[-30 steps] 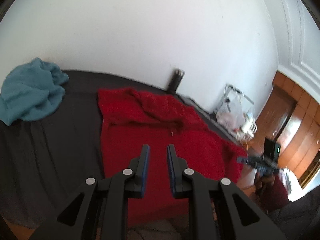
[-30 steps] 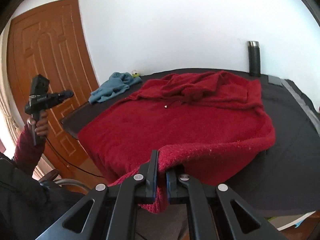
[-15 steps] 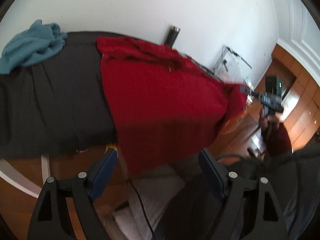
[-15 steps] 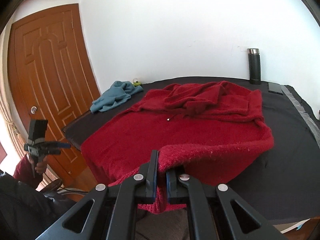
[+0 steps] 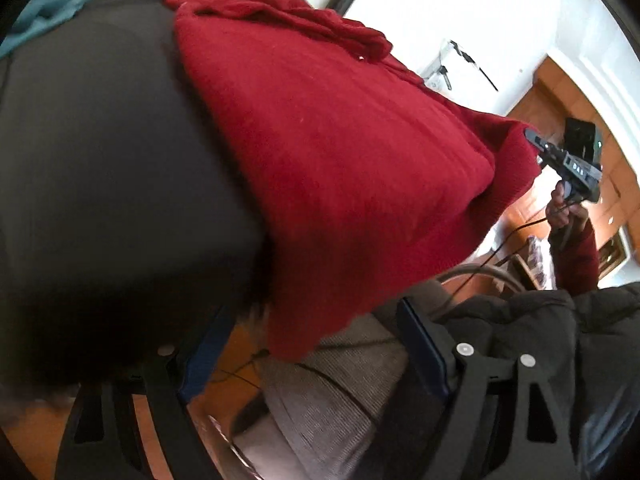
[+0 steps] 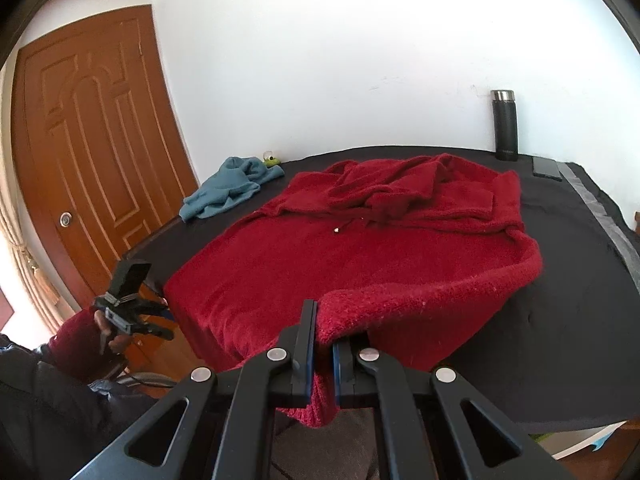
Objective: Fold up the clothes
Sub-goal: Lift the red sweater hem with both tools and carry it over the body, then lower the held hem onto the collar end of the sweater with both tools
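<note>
Your left gripper (image 5: 312,344) dropped from above red garment (image 5: 320,152) to its near hanging hem; jaws went from nearly together to wide apart, hem corner between them, pads not pressing yet. Your right gripper (image 6: 320,344) unchanged: clamped on garment's near right corner, lifted off black-covered table (image 6: 560,340). Garment spread across table, far end bunched. Judgement: second corner grab imminent, then fold away from you. Blue cloth (image 6: 228,188) waits far left.

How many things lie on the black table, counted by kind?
Clothes: 2, the red garment and the crumpled blue garment.
Drink flasks: 1, the black flask.
Flat dark devices, probably a phone: 1.
Small green objects, too small to identify: 1.
Total: 5.
</note>
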Tool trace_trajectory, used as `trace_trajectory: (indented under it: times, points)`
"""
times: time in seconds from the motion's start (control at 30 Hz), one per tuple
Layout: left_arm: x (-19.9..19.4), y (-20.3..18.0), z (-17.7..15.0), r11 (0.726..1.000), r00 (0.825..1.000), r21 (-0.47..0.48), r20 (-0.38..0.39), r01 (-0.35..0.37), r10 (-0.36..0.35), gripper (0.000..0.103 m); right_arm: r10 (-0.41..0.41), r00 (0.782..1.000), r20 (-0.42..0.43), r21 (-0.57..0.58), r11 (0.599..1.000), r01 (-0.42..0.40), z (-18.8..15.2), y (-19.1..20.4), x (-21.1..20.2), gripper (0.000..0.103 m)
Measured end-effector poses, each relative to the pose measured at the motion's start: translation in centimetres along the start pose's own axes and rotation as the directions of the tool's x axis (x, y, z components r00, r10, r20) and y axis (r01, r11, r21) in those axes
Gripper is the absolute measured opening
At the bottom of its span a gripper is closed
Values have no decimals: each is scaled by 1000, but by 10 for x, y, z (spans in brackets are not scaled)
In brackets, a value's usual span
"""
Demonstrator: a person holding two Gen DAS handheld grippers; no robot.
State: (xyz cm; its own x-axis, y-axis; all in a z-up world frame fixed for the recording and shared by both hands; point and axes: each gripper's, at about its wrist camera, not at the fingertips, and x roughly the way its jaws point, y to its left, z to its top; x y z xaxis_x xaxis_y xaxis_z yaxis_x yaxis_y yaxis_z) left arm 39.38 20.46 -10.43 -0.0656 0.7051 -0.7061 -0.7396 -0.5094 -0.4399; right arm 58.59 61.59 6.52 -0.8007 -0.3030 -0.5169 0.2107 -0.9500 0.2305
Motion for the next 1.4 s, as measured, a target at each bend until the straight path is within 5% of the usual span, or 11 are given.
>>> trace_trajectory:
  times: [0.1, 0.17, 0.23, 0.3, 0.5, 0.63, 0.97, 1.13, 1.4]
  points:
    - [12, -7, 5, 1000, 999, 30, -41, 5, -4, 77, 2, 1000, -9, 18, 1000, -2, -4, -5, 4, 7]
    - [22, -12, 7, 999, 997, 43, -72, -12, 15, 58, 6, 1000, -13, 23, 1000, -6, -6, -7, 7, 7]
    - [29, -17, 8, 999, 994, 45, -101, -26, 30, 18, 9, 1000, -11, 22, 1000, -9, -8, -7, 7, 7]
    - [33, -24, 5, 998, 991, 51, -126, -37, 43, 9, 9, 1000, -6, 21, 1000, -9, -9, -8, 5, 7]
    - [-2, -68, -9, 991, 998, 117, -30, -60, 64, 7, -1, 1000, 11, 24, 1000, 1, -12, -11, -3, 7]
    - [-43, -94, 2, 987, 992, 144, 111, -72, 56, 6, -17, 999, 46, 31, 999, 16, -6, -12, -9, 7]
    - [-122, -91, 75, 997, 908, 70, 419, -30, -3, 6, -135, 972, 192, 48, 991, 128, 26, -18, -27, 7]
    - [-120, -61, 94, 998, 894, -48, 448, 30, -5, 6, -251, 937, 242, 102, 967, 232, 39, -31, -29, 7]
    - [-99, -20, 121, 975, 901, -204, 434, 85, 12, 6, -409, 862, 301, 147, 912, 382, 53, -40, -23, 7]
